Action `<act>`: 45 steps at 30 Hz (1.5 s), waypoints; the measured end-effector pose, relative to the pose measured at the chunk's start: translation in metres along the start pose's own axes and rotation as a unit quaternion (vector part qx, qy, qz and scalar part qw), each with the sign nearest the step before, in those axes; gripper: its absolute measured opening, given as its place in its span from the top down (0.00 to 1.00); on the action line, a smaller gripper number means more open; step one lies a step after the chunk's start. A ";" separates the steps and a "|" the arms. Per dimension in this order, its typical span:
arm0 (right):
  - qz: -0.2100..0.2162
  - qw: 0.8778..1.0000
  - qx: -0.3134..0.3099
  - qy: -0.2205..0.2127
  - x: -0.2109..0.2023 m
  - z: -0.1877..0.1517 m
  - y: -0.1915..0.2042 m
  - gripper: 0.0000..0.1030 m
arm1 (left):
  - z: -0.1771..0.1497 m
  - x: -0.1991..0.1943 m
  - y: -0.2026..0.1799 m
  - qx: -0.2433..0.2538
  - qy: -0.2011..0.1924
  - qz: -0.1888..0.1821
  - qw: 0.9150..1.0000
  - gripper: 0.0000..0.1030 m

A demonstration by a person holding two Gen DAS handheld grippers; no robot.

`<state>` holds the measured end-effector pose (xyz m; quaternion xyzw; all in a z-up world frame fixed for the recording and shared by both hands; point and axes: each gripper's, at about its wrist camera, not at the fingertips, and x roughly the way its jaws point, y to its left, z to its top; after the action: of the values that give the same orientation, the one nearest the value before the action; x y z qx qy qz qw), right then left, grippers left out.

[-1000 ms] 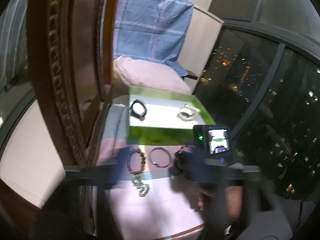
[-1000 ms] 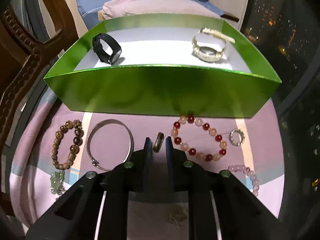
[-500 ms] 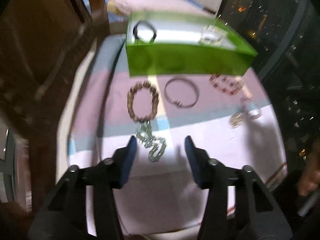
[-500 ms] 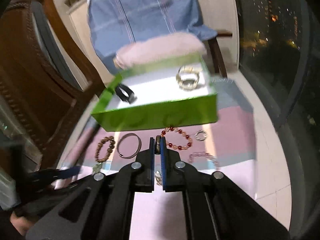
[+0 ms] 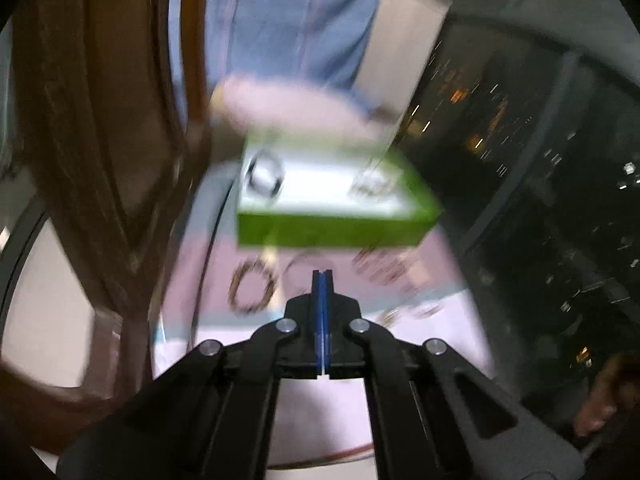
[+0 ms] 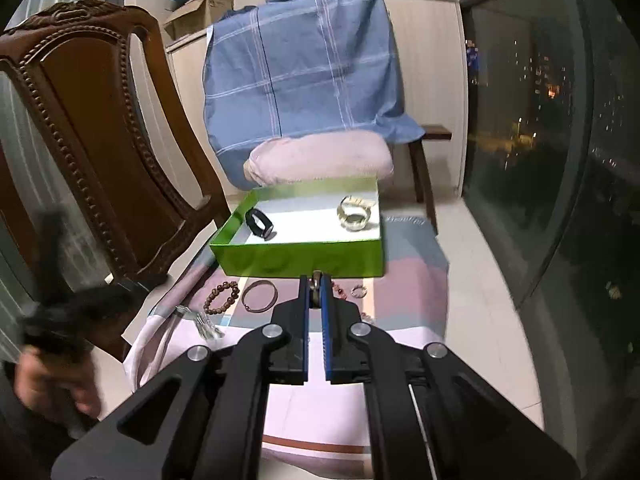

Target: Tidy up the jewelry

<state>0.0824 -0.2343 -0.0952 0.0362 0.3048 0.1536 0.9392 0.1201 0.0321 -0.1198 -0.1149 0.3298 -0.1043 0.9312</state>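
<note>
The right gripper (image 6: 316,280) is clenched on a small dark ring (image 6: 317,279), pinched edge-on at the very tips of its blue-lined fingers (image 6: 306,304), which seems the only sure way to hold so thin a band; it hangs raised over the cloth-covered table (image 6: 404,280), just short of the near wall of the green box (image 6: 300,258), probably so the ring can go in over that wall. The box stands at the far edge of the cloth and holds a black watch (image 6: 260,225) toward its left wall and a pale watch (image 6: 354,216) toward its right, which leaves bare floor between them for smaller pieces. In front of the near wall lie a wooden bead bracelet (image 6: 221,298), a metal bangle (image 6: 259,296) and a small sparkly ring (image 6: 359,291), with a pale green charm (image 6: 204,322) nearer the left edge, so most of the sorting looks undone. The left gripper (image 5: 322,276) is pressed fully together with nothing between its blue pads (image 5: 318,312), and hovers back from the box, seemingly waiting; its view is too blurred for detail.
</note>
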 end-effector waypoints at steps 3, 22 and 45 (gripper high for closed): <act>0.002 1.000 -0.008 -0.012 -0.016 0.003 0.001 0.94 | 0.003 -0.043 -0.015 0.013 -0.033 -0.003 0.999 1.00; 0.005 0.999 0.035 0.001 -0.051 -0.031 -0.036 0.94 | -0.122 0.075 -0.078 0.065 0.153 0.005 0.986 0.52; 0.027 0.999 0.020 -0.004 -0.065 -0.030 -0.012 0.94 | -0.053 -0.066 -0.084 0.075 0.000 0.051 0.996 0.93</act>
<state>0.0187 -0.2666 -0.0851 0.0638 0.3034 0.1731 0.9348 0.0266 -0.0380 -0.0969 -0.0282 0.3269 -0.0811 0.9412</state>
